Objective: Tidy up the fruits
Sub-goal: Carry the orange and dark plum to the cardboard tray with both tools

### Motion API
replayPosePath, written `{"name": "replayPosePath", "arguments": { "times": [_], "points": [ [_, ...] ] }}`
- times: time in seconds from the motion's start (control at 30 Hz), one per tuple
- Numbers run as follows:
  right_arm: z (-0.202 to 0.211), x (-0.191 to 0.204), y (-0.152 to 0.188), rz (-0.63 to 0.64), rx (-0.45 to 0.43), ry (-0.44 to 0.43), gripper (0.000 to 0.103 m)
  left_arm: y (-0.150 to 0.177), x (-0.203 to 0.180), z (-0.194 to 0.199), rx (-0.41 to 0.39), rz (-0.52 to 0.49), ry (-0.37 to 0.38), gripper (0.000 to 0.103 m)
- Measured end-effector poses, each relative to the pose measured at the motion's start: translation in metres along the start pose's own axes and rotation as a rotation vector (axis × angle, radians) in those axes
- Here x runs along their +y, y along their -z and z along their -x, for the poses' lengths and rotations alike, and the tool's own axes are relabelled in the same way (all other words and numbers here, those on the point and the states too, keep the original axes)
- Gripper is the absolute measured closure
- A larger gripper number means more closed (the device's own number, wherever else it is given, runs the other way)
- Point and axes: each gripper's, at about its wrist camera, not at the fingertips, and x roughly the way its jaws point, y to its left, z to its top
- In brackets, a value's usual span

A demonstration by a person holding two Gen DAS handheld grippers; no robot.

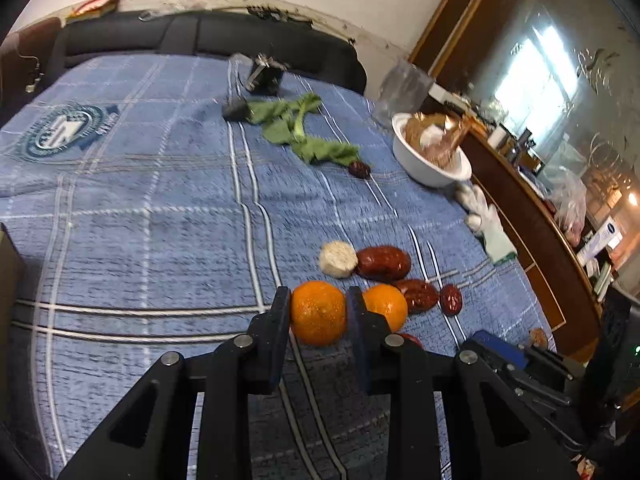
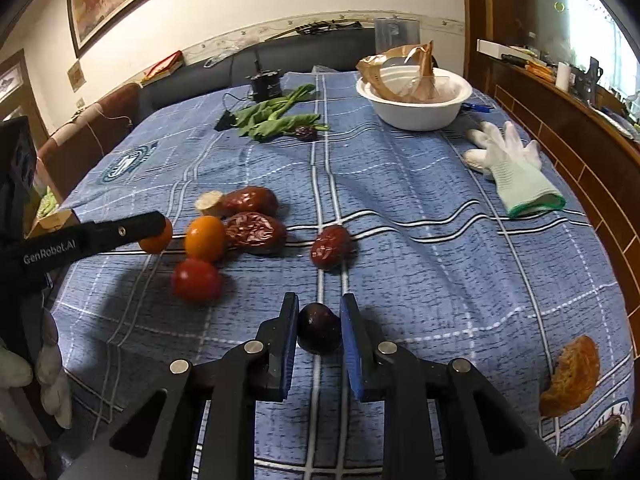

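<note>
In the left wrist view my left gripper (image 1: 318,308) is shut on an orange (image 1: 319,313) just above the blue checked cloth. A second orange (image 1: 386,306), several red dates (image 1: 383,263) and a pale round piece (image 1: 338,259) lie beside it. In the right wrist view my right gripper (image 2: 319,322) is shut on a dark plum (image 2: 319,329) resting on the cloth. A red tomato (image 2: 197,280), an orange (image 2: 205,238), dates (image 2: 256,232) and a single date (image 2: 331,247) lie ahead. The left gripper (image 2: 158,226) shows at the left with its orange (image 2: 159,240).
A white bowl (image 2: 416,114) with a brown bag stands at the back right. Green leaves (image 2: 276,120) and a black device (image 2: 266,84) lie at the back. A white glove (image 2: 512,168) and a piece of pastry (image 2: 574,376) lie on the right. A wooden ledge runs along the right.
</note>
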Motion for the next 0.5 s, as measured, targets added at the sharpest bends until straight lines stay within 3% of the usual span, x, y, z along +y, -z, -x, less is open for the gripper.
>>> {"name": "replayPosePath", "arguments": {
  "times": [0.5],
  "points": [
    [-0.0035, 0.0089, 0.0043, 0.062, 0.017, 0.043, 0.078, -0.0049, 0.0101, 0.0078, -0.021, 0.034, -0.008, 0.077]
  ]
}}
